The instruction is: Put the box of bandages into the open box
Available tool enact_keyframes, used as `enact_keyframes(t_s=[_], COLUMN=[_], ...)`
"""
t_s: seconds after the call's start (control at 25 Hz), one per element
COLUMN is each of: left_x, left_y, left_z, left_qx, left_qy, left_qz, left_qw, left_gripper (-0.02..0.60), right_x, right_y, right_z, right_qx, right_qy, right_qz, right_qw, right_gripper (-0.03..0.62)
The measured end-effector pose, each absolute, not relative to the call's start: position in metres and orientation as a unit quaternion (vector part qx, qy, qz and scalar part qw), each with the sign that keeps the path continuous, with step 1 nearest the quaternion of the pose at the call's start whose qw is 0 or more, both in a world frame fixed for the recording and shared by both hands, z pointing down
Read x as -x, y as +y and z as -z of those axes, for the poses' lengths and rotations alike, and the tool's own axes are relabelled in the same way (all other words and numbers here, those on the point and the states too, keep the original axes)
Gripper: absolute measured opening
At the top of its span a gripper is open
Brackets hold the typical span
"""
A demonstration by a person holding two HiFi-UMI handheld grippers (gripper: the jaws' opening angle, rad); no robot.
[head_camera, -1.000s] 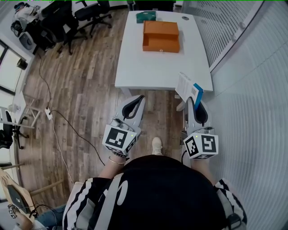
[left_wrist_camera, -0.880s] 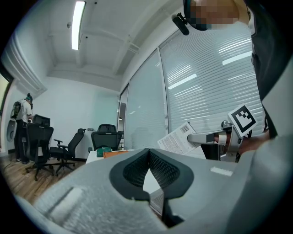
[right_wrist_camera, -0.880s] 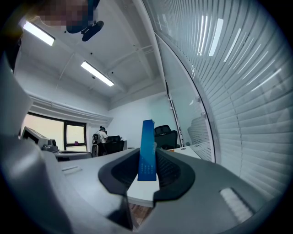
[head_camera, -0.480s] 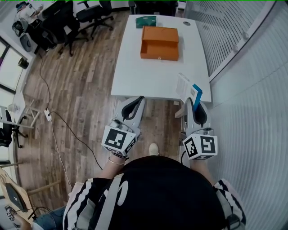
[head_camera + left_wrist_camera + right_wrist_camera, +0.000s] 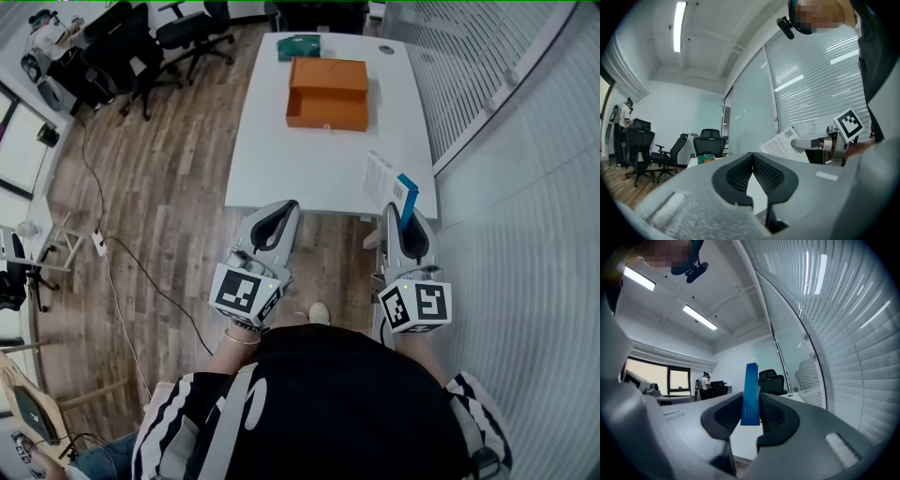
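Blue-edged and white, the box of bandages [image 5: 389,187] stands on edge between the jaws of the right gripper [image 5: 401,216], which are closed on its flat sides; its upper part rises above the jaw tips. In the head view it shows over the near right corner of the white table [image 5: 281,159], well apart from the orange open box [image 5: 326,94] towards the table's far end. The right gripper points level and forward at the table. Beside it the left gripper [image 5: 284,210] is held the same way, its jaw tips touching with nothing between them. Both hands sit close before the person's torso, in striped sleeves [image 5: 178,422].
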State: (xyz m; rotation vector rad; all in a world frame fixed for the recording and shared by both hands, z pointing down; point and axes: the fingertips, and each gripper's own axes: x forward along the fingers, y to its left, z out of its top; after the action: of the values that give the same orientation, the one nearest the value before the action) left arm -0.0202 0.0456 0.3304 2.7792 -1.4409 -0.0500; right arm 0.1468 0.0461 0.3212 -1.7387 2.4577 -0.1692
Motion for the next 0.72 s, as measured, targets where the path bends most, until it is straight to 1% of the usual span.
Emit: enact_keyframes(t_s=[0.72], left_x=[0.0261], left_y=[0.0386], left_z=[-0.3337], left_qx=[-0.880], left_qy=[-0.474], left_qz=[0.014], left_qw=[0.015], left_gripper=[0.002], right_x=[-0.1380], right_y=[0.0379], right_z=[-0.3240], right_qx=[0.560], right_qy=[0.823], right_qz=[0.066], right_qw=[0.068], right_gripper=[0.081])
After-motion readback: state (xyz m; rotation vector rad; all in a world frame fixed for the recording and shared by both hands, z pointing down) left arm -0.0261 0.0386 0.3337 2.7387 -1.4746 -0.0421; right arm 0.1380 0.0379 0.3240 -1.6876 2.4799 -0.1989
